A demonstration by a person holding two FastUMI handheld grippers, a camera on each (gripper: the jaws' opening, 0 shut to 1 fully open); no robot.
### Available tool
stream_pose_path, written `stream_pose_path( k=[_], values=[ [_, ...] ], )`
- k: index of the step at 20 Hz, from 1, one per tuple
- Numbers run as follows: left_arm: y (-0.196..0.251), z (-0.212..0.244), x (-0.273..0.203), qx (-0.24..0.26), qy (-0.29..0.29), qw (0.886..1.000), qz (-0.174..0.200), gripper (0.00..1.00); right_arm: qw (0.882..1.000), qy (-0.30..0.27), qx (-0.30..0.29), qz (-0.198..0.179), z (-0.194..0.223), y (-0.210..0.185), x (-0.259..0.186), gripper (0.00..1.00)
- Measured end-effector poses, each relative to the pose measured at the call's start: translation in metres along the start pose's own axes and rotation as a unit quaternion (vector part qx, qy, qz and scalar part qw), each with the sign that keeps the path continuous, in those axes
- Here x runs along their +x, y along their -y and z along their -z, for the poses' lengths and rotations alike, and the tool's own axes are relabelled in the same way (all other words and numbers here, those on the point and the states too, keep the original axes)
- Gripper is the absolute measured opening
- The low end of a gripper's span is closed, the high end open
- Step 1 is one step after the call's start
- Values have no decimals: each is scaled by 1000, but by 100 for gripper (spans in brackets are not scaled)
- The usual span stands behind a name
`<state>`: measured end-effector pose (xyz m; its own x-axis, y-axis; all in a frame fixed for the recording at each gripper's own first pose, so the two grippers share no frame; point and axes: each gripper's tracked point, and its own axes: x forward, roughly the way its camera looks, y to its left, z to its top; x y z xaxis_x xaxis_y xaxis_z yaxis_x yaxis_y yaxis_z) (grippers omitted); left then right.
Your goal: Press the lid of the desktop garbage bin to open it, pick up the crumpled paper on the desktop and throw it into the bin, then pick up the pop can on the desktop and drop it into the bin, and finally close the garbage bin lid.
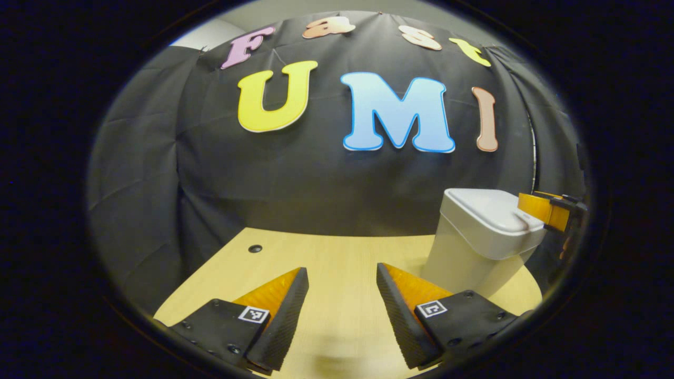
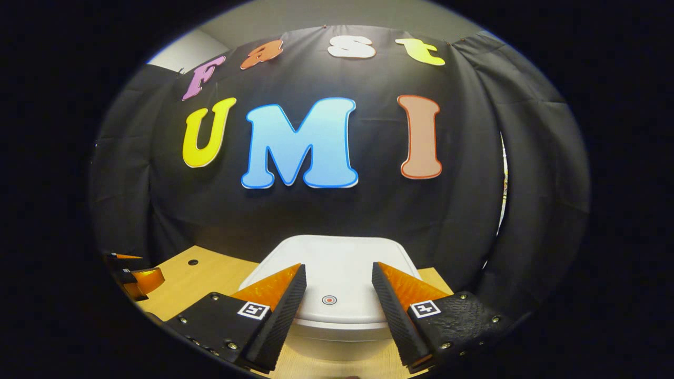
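White plastic lidded bin (image 2: 337, 295), lid closed, lies between the parted right gripper (image 2: 337, 273) fingers; left gripper (image 1: 342, 279), jaws apart, stands beside the bin.

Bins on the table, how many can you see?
1. The white bin stands on the wooden table by the black cloth wall, its lid shut, under the right gripper. More bins could be out of sight.

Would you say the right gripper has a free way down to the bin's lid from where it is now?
Probably yes: the right gripper hangs open just over the closed lid of the bin, the round mark shows between its fingers, and nothing lies in between.
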<state>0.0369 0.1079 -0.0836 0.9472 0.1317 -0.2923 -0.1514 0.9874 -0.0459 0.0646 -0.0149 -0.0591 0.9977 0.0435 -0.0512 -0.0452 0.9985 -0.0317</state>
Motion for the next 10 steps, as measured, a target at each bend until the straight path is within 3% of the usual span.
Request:
stream_pose_path(
  k=[9,10],
  values=[
    [32,-57,-29,9,59,997,57,86,998,56,-2,11,-58,-11,-59,82],
    [38,-63,-33,15,64,996,65,94,998,59,-1,15,-62,-10,-65,82]
  ],
)
